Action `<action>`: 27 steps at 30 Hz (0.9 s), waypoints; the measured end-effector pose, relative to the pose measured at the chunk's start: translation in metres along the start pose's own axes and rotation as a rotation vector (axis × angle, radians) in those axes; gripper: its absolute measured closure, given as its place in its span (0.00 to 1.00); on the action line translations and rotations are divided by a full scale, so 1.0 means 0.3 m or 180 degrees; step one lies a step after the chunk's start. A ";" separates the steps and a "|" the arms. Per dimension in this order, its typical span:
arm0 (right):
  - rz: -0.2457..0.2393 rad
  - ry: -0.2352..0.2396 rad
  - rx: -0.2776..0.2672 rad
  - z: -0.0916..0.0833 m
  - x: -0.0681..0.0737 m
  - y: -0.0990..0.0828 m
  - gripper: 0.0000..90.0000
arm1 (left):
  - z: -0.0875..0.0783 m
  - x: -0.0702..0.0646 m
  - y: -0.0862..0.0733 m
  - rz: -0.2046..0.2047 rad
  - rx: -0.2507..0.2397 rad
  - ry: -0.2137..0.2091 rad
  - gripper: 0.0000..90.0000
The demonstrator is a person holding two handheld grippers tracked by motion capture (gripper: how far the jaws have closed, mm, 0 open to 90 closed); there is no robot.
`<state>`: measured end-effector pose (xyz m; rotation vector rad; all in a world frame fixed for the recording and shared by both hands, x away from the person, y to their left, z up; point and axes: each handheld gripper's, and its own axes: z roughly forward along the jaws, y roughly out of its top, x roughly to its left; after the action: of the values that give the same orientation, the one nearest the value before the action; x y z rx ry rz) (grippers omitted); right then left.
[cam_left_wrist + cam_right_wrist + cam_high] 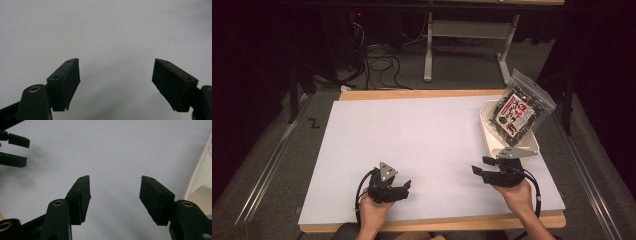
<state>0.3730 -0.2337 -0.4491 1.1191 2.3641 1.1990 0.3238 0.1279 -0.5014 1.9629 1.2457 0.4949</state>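
Both grippers (407, 187) (477, 167) open, empty.

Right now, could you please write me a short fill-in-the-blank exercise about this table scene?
1. The snack bag stands in a white ____.
2. The tray sits at the table's ____ edge in the high view.
3. The jaws of the left hand-held gripper stand ____, with nothing between them.
4. The hand-held gripper nearer the tray is the ____ one.

Missing words: tray; right; open; right
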 end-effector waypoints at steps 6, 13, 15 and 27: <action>-0.0019 -0.0037 0.0048 0.024 -0.002 -0.010 0.47 | -0.002 0.000 0.000 0.0006 0.0005 -0.0001 0.26; -0.0070 -0.0110 0.0109 0.067 0.007 -0.033 0.47 | 0.001 0.000 0.001 0.0001 0.0002 -0.0015 0.26; -0.0080 -0.0113 0.0113 0.071 0.008 -0.036 0.47 | 0.000 -0.001 0.000 0.0010 0.0010 -0.0004 0.26; -0.0171 -0.0041 0.0177 0.100 0.031 -0.068 0.47 | 0.000 -0.004 0.001 0.0026 0.0022 -0.0024 0.26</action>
<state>0.3723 -0.2172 -0.4826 1.0698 2.4159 1.1114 0.3234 0.1269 -0.5011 1.9747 1.2368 0.4875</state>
